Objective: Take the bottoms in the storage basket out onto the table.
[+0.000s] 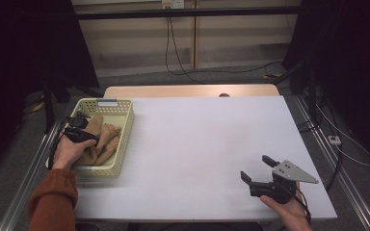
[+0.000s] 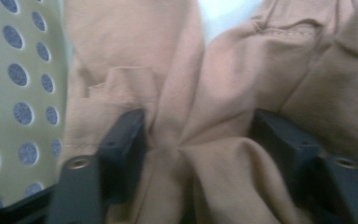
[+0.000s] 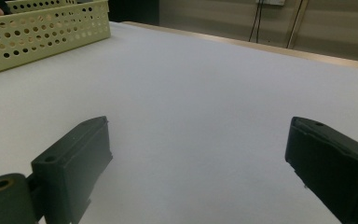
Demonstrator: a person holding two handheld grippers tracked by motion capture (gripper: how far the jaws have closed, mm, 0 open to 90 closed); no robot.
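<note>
1. The left gripper (image 1: pixel 79 129) sits down in the yellow basket (image 1: pixel 120 144) at nine o'clock on the table (image 1: pixel 197 144), its jaws pressed on a fold of tan cloth (image 2: pixel 205 154).
2. The right gripper (image 1: pixel 259 173) rests at five o'clock, jaws spread wide with nothing between them.

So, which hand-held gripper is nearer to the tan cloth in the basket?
The left. The left hand-held gripper is down in the basket, with a fold of the tan cloth between its jaws. The right hand-held gripper is far across the table, jaws open.
</note>
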